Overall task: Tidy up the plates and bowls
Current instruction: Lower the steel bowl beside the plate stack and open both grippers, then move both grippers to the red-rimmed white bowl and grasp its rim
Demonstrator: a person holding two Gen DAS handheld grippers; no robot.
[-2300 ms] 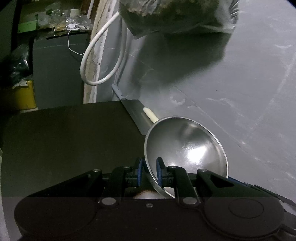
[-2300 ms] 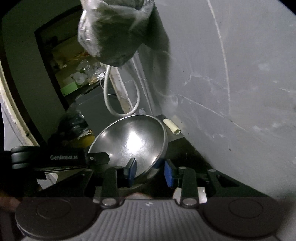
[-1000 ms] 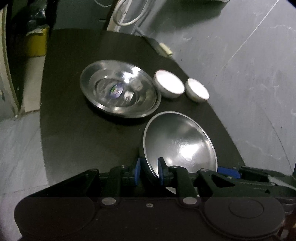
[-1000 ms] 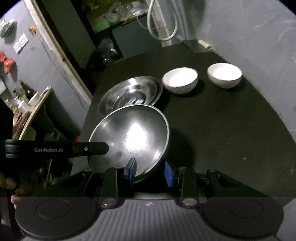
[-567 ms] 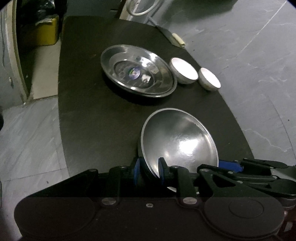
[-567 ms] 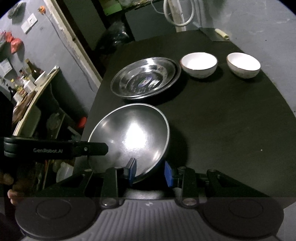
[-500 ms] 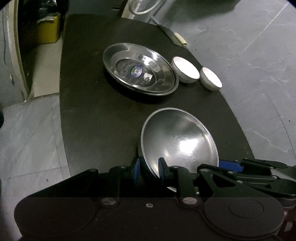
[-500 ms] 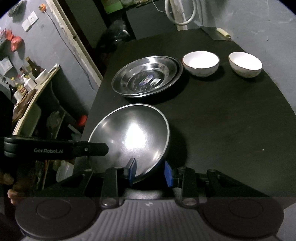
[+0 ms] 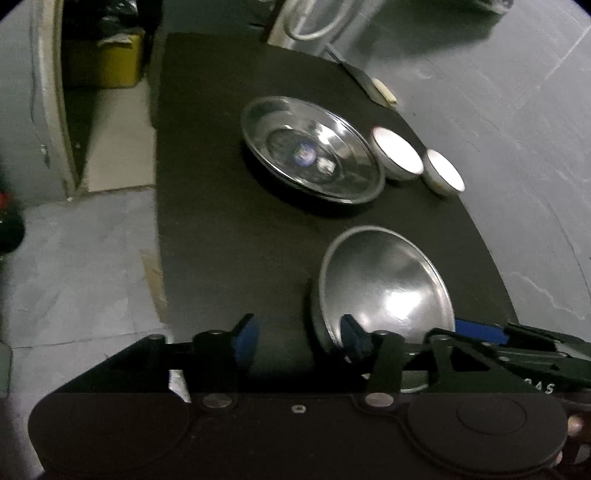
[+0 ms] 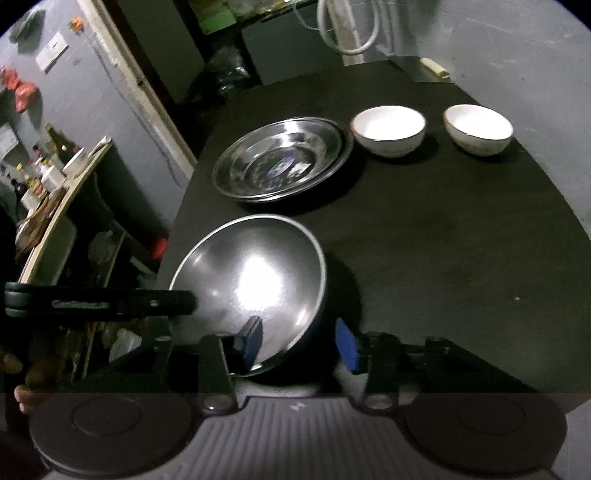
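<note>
A large steel bowl (image 9: 384,288) (image 10: 255,280) sits on the black table (image 9: 229,236) near its front end. Both grippers straddle its rim from opposite sides. My left gripper (image 9: 300,338) has its jaws opening: one pad is inside the bowl and the other stands well clear of the outer wall. My right gripper (image 10: 298,342) is opening too, with one pad inside and the other off the wall. Farther back lie a wide steel plate (image 9: 310,151) (image 10: 280,158) and two white bowls (image 10: 388,127) (image 10: 478,125), side by side.
A knife with a pale handle (image 10: 436,68) lies at the table's far end by the grey wall (image 9: 517,110). A white hose (image 9: 317,29) hangs there. Left of the table are floor, a yellow bin (image 9: 107,62) and a shelf with bottles (image 10: 48,173).
Both grippers held the steel bowl's rim shut earlier. Now their jaws have spread apart and the pads are off the rim. The bowl came down from by the wall onto the table.
</note>
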